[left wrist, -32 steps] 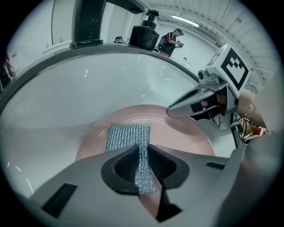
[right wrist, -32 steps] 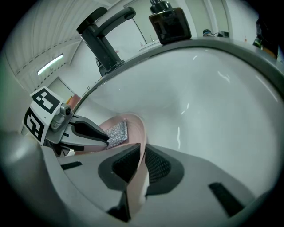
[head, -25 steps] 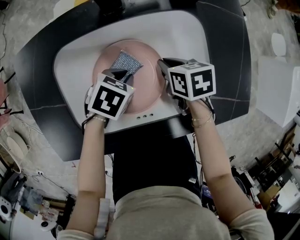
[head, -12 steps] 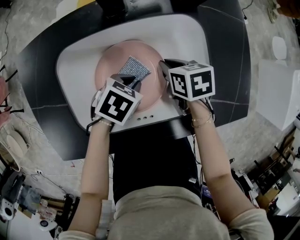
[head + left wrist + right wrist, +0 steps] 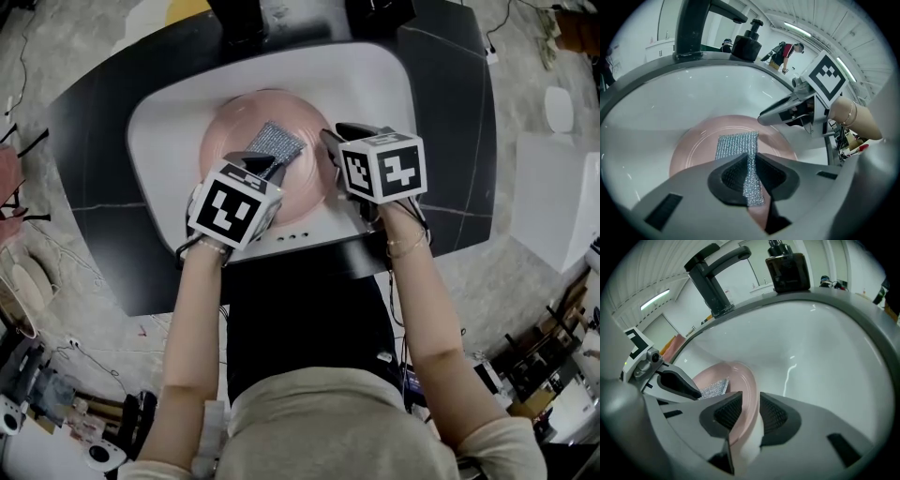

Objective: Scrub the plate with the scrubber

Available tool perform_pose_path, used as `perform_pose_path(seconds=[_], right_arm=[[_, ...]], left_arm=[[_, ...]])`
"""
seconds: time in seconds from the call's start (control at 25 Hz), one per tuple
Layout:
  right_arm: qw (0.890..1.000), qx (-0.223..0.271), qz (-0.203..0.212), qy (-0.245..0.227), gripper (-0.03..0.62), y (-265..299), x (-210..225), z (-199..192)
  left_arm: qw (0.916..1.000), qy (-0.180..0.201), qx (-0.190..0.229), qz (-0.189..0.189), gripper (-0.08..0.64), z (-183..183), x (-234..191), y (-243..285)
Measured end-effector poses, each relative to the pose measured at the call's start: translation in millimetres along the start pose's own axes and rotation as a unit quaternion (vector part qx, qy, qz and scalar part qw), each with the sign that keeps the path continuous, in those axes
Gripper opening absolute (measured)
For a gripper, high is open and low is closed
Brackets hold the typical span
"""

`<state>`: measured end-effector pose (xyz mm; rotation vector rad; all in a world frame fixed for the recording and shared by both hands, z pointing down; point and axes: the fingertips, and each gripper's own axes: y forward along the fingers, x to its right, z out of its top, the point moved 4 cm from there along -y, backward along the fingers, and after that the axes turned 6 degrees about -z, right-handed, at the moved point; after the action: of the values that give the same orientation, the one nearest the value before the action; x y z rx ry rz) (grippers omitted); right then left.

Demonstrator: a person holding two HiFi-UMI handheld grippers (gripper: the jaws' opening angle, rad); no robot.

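A pink plate [image 5: 223, 142] lies in the white sink [image 5: 159, 131]. My left gripper [image 5: 266, 163] is shut on a silver mesh scrubber [image 5: 277, 141], whose free end lies flat on the plate's middle [image 5: 693, 145]. In the left gripper view the scrubber [image 5: 736, 145] runs up from between the closed jaws [image 5: 751, 171]. My right gripper [image 5: 334, 150] is at the plate's right edge. Its jaws [image 5: 751, 411] are opening, and the plate's rim [image 5: 740, 380] stands between them with a gap on each side. The scrubber [image 5: 714, 387] and left gripper [image 5: 689, 387] show at the left in the right gripper view.
A black faucet [image 5: 712, 282] and a dark soap dispenser [image 5: 787, 268] stand at the sink's far rim. The sink sits in a dark countertop [image 5: 450, 112]. Cables and clutter lie on the floor at the lower left [image 5: 37, 394].
The left gripper has slid to the right across the plate with the scrubber. The right gripper has stayed at the plate's right edge.
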<state>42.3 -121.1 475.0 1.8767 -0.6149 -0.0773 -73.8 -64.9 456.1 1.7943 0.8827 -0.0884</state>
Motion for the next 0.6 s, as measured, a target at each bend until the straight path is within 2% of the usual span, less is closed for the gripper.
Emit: perform_pose_path(seconds=[0.36, 0.6], right_arm=[[0.999, 0.037, 0.017, -0.022, 0.126, -31.1, -19.3, 22.3], [0.994, 0.096, 0.047, -0.013, 0.110, -65.3, -34.9, 34.1]], left_arm=[[0.9990, 0.016, 0.040, 0.016, 0.052, 14.5, 13.6, -31.0], [0.9956, 0.022, 0.080, 0.044, 0.041, 22.6, 23.9, -64.4]])
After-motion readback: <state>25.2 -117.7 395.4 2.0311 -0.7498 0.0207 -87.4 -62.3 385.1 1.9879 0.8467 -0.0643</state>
